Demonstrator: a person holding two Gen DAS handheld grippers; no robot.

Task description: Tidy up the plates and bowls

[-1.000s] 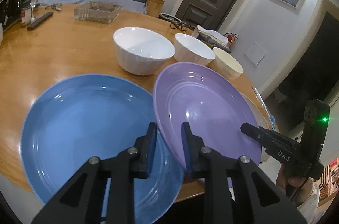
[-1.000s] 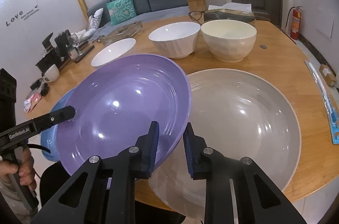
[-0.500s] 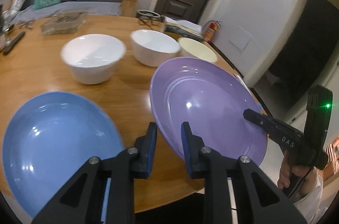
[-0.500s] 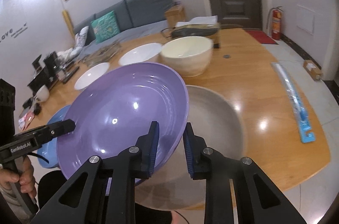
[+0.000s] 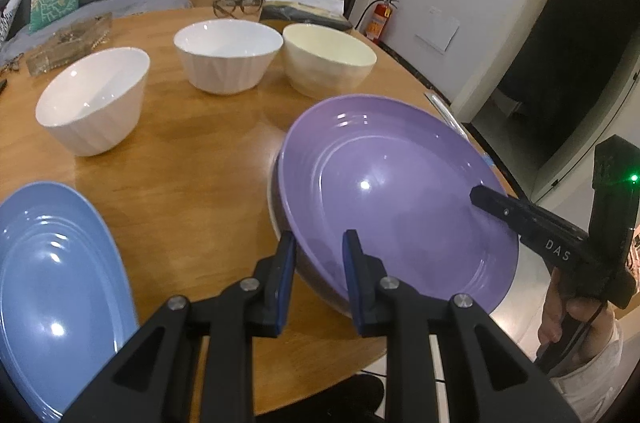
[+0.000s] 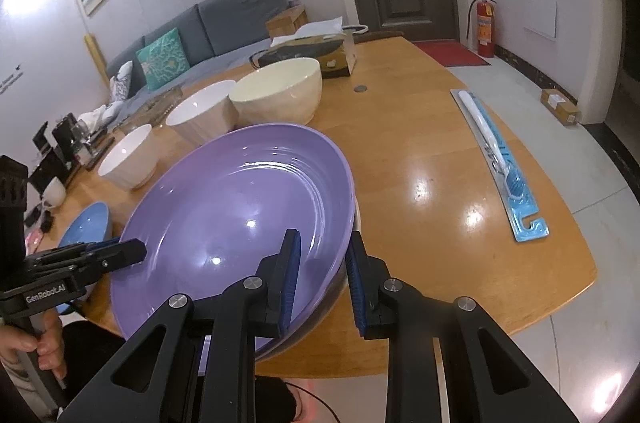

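— Gripping what, exactly, when I stopped?

— You had the left gripper (image 5: 318, 263) closed over the near rim of the purple plate (image 5: 400, 191), one finger under the lip and one on top. Your right gripper (image 6: 322, 275) pinched the same plate at the rim on its own side, so both tools held it at once.

— Was the plate flat?

— No. It was tilted, and the edge of a grey plate (image 5: 273, 207) showed just under it, on the side away from your right gripper. I could not tell whether the two plates touched.

— And the other dishes?

— A blue plate (image 5: 52, 263) lay on the wooden table (image 5: 192, 175) to the left of your left gripper, apart from the purple one. Ahead of that gripper stood three bowls upright in a loose row: a white bowl (image 5: 90, 107) farthest left, a second white bowl (image 5: 226, 57) in the middle, and a cream bowl (image 5: 328, 65) just beyond the purple plate's far edge.

— Anything on my right?

— A packaged toothbrush (image 6: 500, 163) lay on the table to the right of your right gripper, well apart from the plates. A tissue box (image 6: 316, 53) sat ahead, behind the cream bowl.
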